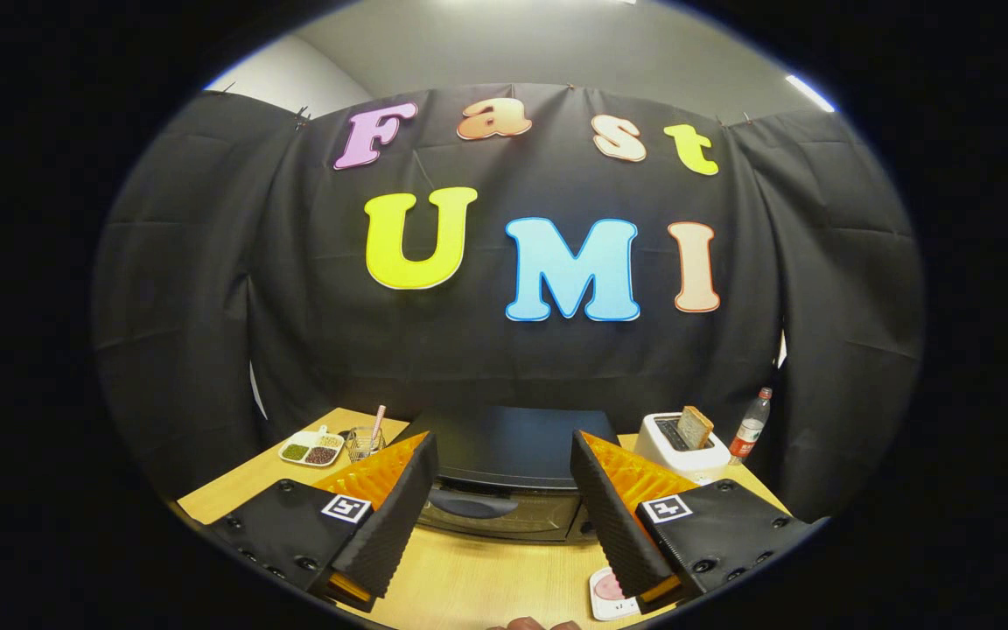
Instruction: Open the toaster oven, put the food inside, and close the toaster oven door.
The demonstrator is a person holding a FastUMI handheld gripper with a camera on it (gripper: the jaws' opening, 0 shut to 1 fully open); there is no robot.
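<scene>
A black toaster oven (504, 472) stands on the wooden table (469, 582) just beyond my fingers, its glass door shut and its handle (460, 505) across the top of the door. My gripper (504, 455) is open, held above the table, with nothing between the fingers; the oven shows in the gap. A small white plate with a pink piece of food (609, 591) lies on the table under the right finger (613, 516), partly hidden by it. The left finger (390, 516) hangs over the table in front of the oven's left side.
A white pop-up toaster (679, 442) with a slice of bread stands right of the oven, a bottle (749, 427) beyond it. Left of the oven are a divided dish of beans (311, 448) and a wire cup with a straw (366, 437). Fingertips of a hand (530, 624) show at the table's near edge.
</scene>
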